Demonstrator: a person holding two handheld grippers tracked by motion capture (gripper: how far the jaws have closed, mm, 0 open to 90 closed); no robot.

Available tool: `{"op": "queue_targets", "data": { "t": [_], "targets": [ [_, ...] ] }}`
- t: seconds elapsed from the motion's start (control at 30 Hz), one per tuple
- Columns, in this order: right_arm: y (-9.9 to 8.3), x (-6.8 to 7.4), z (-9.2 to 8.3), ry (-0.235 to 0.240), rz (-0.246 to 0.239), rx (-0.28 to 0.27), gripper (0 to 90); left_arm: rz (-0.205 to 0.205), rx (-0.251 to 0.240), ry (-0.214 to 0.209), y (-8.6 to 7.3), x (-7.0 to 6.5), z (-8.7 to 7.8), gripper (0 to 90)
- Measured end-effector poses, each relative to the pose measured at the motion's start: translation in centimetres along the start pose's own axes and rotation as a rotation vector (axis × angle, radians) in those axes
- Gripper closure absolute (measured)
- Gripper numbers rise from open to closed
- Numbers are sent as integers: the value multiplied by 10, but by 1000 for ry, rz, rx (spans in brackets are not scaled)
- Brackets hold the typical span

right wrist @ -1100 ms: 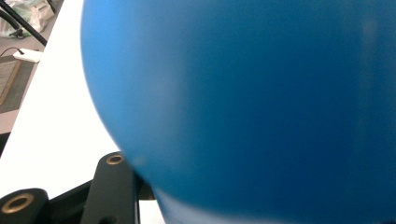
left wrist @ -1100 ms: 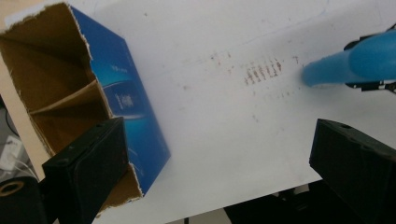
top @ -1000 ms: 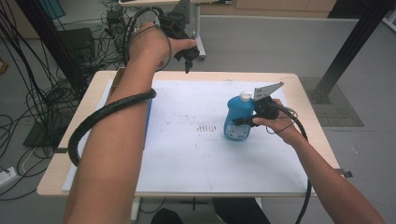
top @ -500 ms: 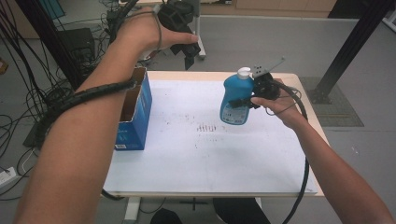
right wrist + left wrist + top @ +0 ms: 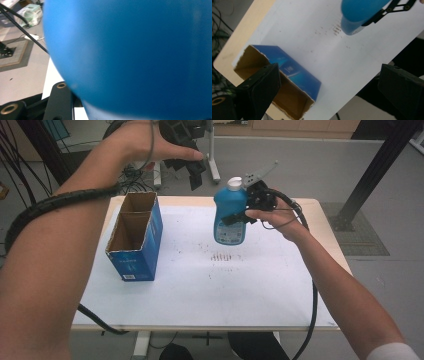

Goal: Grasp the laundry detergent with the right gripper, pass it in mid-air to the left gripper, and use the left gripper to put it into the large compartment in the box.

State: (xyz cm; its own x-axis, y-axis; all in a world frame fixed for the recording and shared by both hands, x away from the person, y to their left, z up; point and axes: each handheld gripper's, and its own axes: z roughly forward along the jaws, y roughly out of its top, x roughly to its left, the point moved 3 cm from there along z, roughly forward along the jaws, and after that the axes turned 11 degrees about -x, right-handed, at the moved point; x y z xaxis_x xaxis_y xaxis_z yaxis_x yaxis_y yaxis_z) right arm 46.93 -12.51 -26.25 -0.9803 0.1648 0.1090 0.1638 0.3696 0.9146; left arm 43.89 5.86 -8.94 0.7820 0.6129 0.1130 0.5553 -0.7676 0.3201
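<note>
My right tool (image 5: pixel 239 215) clenches the blue bottle (image 5: pixel 230 217), lifted clear above the white worktop (image 5: pixel 240 285); the open blue box (image 5: pixel 134 236) stands left; farthest, my left tool (image 5: pixel 192 170) hangs released, empty.

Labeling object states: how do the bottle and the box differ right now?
1. The bottle is held off the table in the right gripper; the box stands on the white sheet, untouched.
2. The bottle is capped in white; the box is open on top, showing two compartments.
3. The bottle is rounded plastic; the box is squared cardboard.
Both are blue.
</note>
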Motion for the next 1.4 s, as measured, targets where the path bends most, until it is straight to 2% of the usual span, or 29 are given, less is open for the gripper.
{"op": "queue_targets", "data": {
  "t": [0.03,0.13,0.17,0.2,0.23,0.27,0.3,0.4,0.43,0.47,0.5,0.57,0.63,0.77,1.03,1.4],
  "targets": [
    [5,1,9,20,-8,6,442,40,-1,-2,-2,2,0,53],
    [10,3,18,35,-25,8,442,62,-18,-15,-4,3,-1,55],
    [13,4,27,54,-29,3,442,86,-40,-22,-5,5,-2,55],
    [13,4,27,54,-29,3,442,86,-40,-22,-5,5,-2,54],
    [16,4,36,72,-28,5,442,112,-37,-41,-6,5,-3,53],
    [16,4,36,72,-28,5,442,112,-37,-41,-6,5,-3,53],
    [19,5,44,86,-44,19,442,130,-45,-51,-7,3,-4,53],
    [21,7,53,103,-54,27,442,150,-53,-59,-7,2,-4,48],
    [23,9,59,119,-66,29,442,179,-45,-65,-7,0,-2,48],
    [23,9,59,119,-66,29,442,179,-45,-65,-7,0,-2,50],
    [24,12,64,138,-78,26,442,187,-42,-70,-8,-1,-1,49],
    [25,14,69,148,-83,29,442,225,-29,-82,-8,-7,5,49],
    [25,16,73,158,-96,36,442,232,-22,-75,-7,-9,7,51],
    [24,19,78,167,-111,52,442,244,-21,-94,-5,-14,12,52],
    [24,25,78,183,-132,45,443,285,-3,-121,1,-28,21,52],
    [22,29,77,195,-148,32,444,311,35,-122,3,-32,30,51]
  ]
}}
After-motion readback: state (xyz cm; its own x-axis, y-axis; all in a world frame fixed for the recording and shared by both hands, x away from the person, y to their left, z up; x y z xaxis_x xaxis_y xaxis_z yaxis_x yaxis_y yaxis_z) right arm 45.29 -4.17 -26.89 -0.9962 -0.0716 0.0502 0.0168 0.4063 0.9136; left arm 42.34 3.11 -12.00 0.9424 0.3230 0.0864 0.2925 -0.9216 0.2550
